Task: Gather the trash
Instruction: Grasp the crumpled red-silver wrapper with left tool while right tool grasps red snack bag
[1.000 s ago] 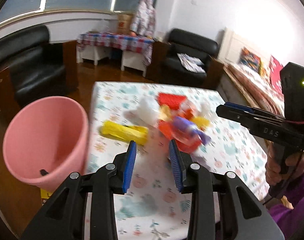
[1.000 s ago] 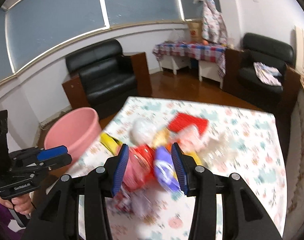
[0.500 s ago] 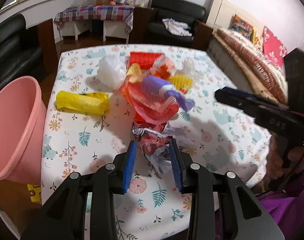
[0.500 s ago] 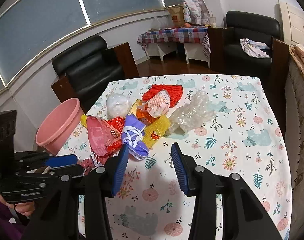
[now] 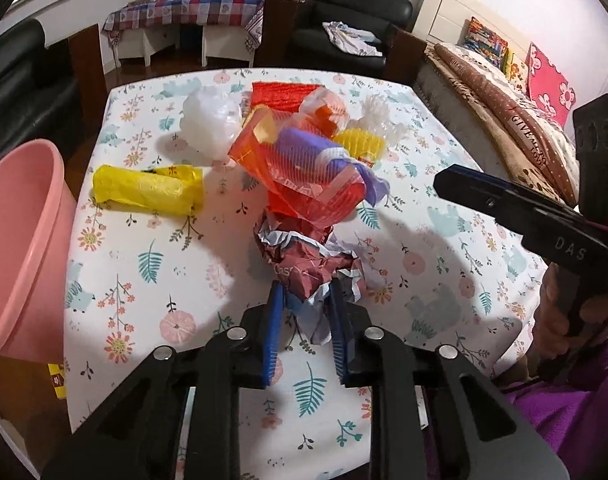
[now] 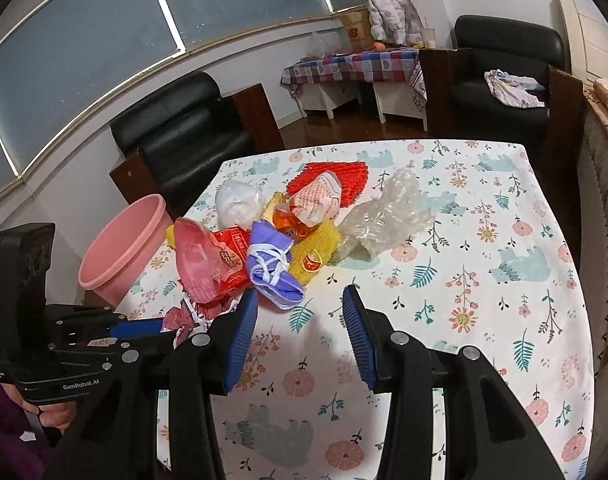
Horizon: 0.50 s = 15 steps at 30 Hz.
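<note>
A pile of trash lies on the floral table [image 5: 144,272]: a red wrapper [image 5: 304,184], a purple pack [image 6: 272,268], a yellow bag [image 5: 148,190], a white bag [image 5: 212,120], clear plastic [image 6: 388,216]. My left gripper [image 5: 306,300] is shut on a crumpled dark-red and white wrapper [image 5: 308,264] at the pile's near edge. My right gripper [image 6: 300,312] is open and empty above the table, just right of the pile. It also shows in the left wrist view [image 5: 464,184]. A pink bin [image 5: 12,248] stands off the table's left edge.
Black armchairs [image 6: 184,128] stand beyond the table. A side table with a checked cloth [image 5: 188,12] is at the back. A bed [image 5: 516,92] runs along the right. A yellow box [image 5: 56,380] lies on the floor by the bin.
My left gripper came down to the near edge of the pile and closed on the crumpled dark-red wrapper. My right gripper drew back from the pile and stays open.
</note>
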### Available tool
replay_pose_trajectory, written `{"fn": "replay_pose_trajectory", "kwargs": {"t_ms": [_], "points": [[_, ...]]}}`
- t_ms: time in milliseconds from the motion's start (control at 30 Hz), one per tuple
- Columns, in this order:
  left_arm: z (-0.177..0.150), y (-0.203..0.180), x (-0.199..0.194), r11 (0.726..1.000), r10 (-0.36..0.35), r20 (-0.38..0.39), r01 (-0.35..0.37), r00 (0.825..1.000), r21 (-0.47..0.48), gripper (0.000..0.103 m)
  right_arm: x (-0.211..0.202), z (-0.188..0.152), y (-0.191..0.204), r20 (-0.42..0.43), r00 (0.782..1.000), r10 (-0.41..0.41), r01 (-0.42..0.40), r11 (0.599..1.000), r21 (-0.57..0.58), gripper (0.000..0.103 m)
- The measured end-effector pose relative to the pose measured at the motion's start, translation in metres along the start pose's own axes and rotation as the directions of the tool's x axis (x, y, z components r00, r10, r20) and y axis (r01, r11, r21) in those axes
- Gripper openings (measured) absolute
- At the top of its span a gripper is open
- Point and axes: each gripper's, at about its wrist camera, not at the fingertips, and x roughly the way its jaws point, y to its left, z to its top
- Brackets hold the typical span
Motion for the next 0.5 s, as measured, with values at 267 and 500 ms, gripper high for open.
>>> {"fn": "replay_pose_trajectory", "kwargs": {"t_ms": [267, 500], "points": [[0.001, -0.007, -0.005, 0.999, 0.000, 0.022, -0.001, 1.000, 0.036, 0.021, 0.015, 0.010, 0.027, -0.021, 0.994, 0.111, -0.112, 0.992, -0.051, 0.044], [0.000, -0.005, -0.006, 1.000, -0.006, 0.026, 0.005, 1.000, 0.027, 0.021, 0.038, 0.027, 0.046, -0.035, 0.988, 0.148, -0.151, 0.985, -0.085, 0.042]]}}
